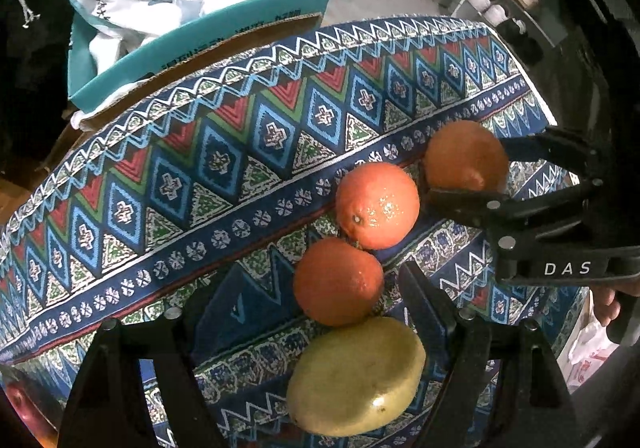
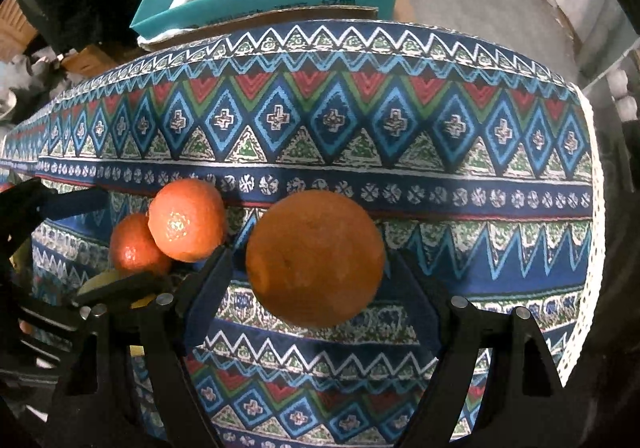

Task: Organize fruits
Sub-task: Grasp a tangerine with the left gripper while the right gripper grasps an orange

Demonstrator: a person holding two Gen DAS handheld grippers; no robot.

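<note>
Four fruits are lined up on the patterned tablecloth (image 1: pixel 256 136), in a row running from the near edge toward the right side of the table.

- Mango (image 1: pixel 356 376) (yellow-green) lies nearest in the left wrist view, touching the first orange (image 1: pixel 338 282); a second orange (image 1: pixel 378 204) touches that one. The third orange (image 2: pixel 316 258) sits just beside, apart.
- Left gripper (image 1: pixel 316 332): jaws stand wide, straddling the first orange and the mango's upper end. No pad contact is seen.
- Right gripper (image 2: pixel 312 280): jaws stand wide around the third orange, a gap visible on both sides, so nothing is held.

Handling, judged: the oranges should be firm, round and moderately heavy, with a slightly slick peel (glare on two of them); a grip across the widest middle is advised, since they would roll if nudged. The mango is likely heavier and softer, and bruising under a hard squeeze is possible.

Orientation: the mango's long axis runs diagonally, lower left to upper right in the left view; it is best taken across the short axis. The second orange's stem dimple faces lower left.
</note>
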